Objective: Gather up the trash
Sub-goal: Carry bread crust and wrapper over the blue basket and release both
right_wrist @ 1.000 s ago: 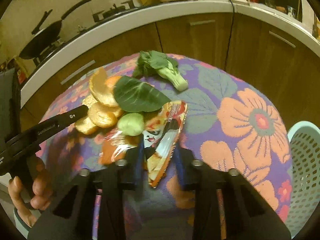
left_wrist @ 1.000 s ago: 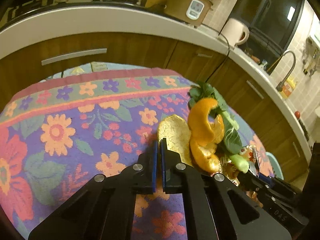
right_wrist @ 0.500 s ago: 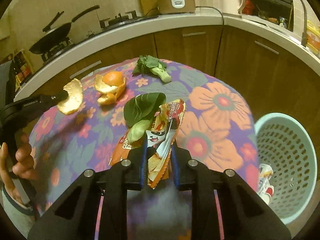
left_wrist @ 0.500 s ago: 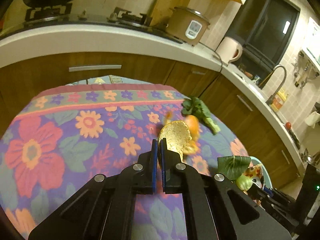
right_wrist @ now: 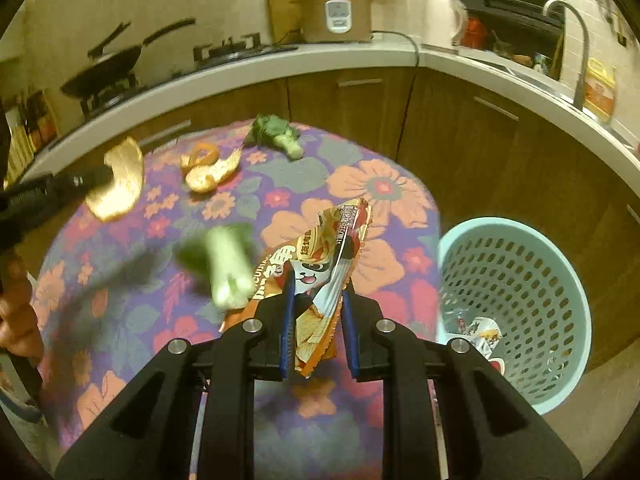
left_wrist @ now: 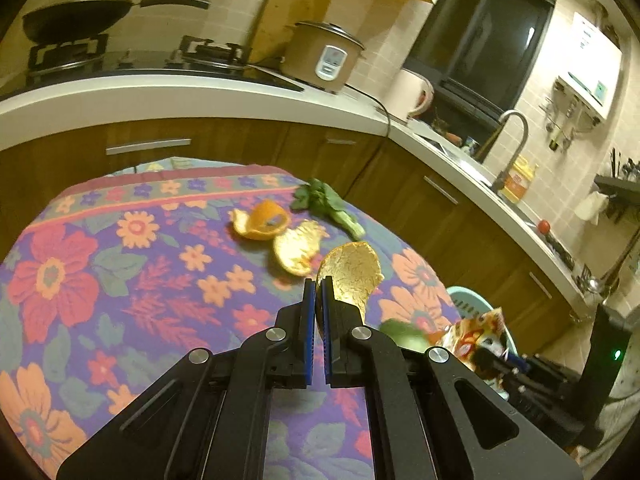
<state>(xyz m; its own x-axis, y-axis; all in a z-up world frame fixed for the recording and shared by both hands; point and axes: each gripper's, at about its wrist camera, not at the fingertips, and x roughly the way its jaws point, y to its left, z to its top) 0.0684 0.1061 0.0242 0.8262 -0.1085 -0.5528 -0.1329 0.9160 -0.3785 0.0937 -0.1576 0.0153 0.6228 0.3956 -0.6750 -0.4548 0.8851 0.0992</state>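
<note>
My left gripper is shut on a piece of orange peel and holds it above the floral table; it also shows in the right wrist view. My right gripper is shut on an orange snack wrapper, raised above the table edge. A blurred bok choy piece hangs beside the wrapper; I cannot tell whether it touches it. More orange peel and a bok choy lie on the table. A light blue basket stands on the floor to the right, holding wrappers.
The round table wears a floral cloth. Wooden cabinets and a white counter curve behind it, with a wok, rice cooker, kettle and sink tap.
Both grippers have risen well above the table with their loads. The right gripper moved toward the basket. The bok choy piece has slid off the wrapper's top to its left side.
</note>
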